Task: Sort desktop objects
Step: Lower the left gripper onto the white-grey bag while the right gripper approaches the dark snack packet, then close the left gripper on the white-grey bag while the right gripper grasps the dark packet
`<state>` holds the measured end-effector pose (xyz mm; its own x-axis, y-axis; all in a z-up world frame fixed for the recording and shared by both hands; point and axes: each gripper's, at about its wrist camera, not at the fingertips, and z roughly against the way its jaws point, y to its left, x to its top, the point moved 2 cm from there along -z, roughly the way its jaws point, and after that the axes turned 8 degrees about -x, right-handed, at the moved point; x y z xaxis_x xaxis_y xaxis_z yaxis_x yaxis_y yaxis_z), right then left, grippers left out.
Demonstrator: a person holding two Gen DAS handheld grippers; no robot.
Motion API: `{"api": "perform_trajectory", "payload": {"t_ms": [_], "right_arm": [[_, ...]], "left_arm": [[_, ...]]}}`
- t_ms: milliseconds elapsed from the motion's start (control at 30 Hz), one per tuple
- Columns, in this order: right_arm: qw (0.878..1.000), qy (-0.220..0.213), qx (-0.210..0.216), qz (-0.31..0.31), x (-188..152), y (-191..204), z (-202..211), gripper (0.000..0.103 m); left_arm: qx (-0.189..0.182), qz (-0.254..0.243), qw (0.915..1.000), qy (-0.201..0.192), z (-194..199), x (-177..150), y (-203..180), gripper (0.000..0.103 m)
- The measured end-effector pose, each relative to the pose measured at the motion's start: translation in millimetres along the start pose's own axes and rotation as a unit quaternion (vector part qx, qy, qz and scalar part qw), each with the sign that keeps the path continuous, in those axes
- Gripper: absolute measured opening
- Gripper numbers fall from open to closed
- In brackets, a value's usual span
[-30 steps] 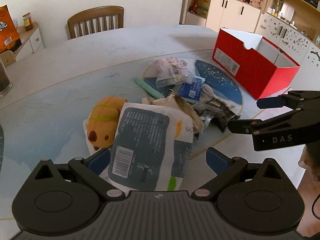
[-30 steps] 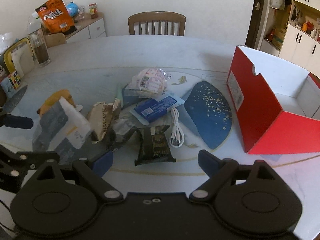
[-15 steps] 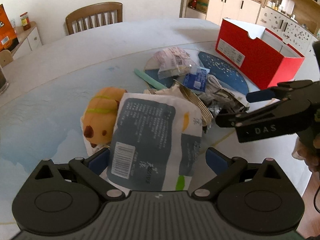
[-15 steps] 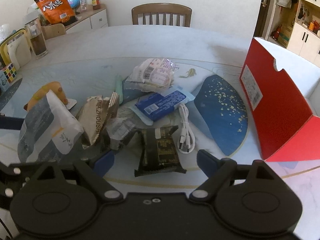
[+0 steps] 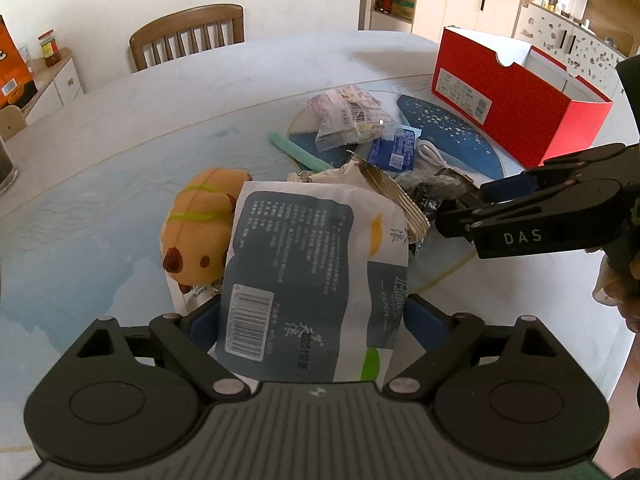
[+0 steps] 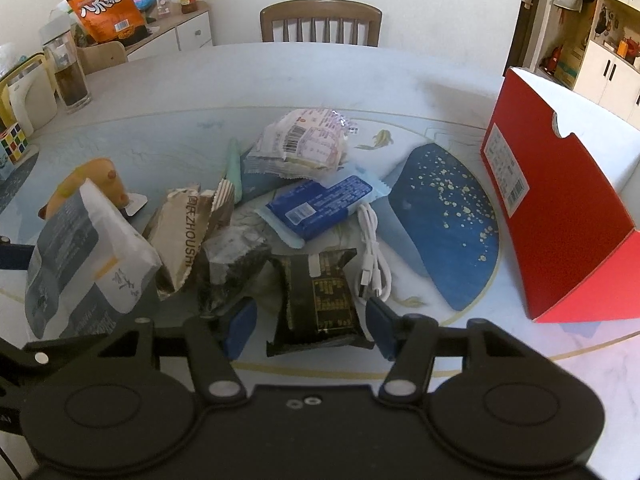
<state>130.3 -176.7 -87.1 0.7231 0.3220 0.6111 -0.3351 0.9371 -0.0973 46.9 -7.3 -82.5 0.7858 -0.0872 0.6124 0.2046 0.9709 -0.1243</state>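
Note:
A white and grey tissue pack stands between the fingers of my left gripper. The jaws are closing and the blue pads meet its two sides. An orange plush toy lies just left of it. My right gripper is low over the pile, its jaws closing around a dark snack packet. A small gap still shows at the left pad. Behind lie a white cable, a blue packet, a pink-printed bag and a brown paper packet. An open red box stands at the right.
A crumpled wrapper and a green stick lie in the pile. A chair stands behind the round table. A glass jar and a colour cube sit far left. A hand holds the right gripper.
The right gripper has come down and forward over the dark packet, and its jaws have narrowed a lot. The left jaws have drawn in onto the tissue pack.

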Motion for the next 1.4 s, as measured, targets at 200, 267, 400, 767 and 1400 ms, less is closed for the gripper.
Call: {"api": "perform_trajectory", "payload": {"t_ms": [200, 267, 400, 767, 1400], "right_arm": [[1.0, 0.006, 0.0, -0.001, 0, 0, 0, 0.046], [1.0, 0.006, 0.001, -0.003, 0, -1, 0, 0.044], [1.0, 0.007, 0.003, -0.006, -1, -1, 2, 0.041], [1.0, 0.008, -0.002, -0.027, -5, -7, 17, 0.037], [0.998, -0.001, 0.006, -0.06, -20, -10, 51, 0.034]], "left_arm": [[0.001, 0.005, 0.9999, 0.013, 0, 1, 0, 0.084], [0.001, 0.008, 0.9999, 0.015, 1, 2, 1, 0.079], [-0.002, 0.01, 0.9999, 0.014, 4, 3, 0, 0.072], [-0.027, 0.029, 0.9991, 0.013, 13, 3, 1, 0.051], [-0.047, 0.04, 0.998, -0.007, 35, 2, -4, 0.02]]}}
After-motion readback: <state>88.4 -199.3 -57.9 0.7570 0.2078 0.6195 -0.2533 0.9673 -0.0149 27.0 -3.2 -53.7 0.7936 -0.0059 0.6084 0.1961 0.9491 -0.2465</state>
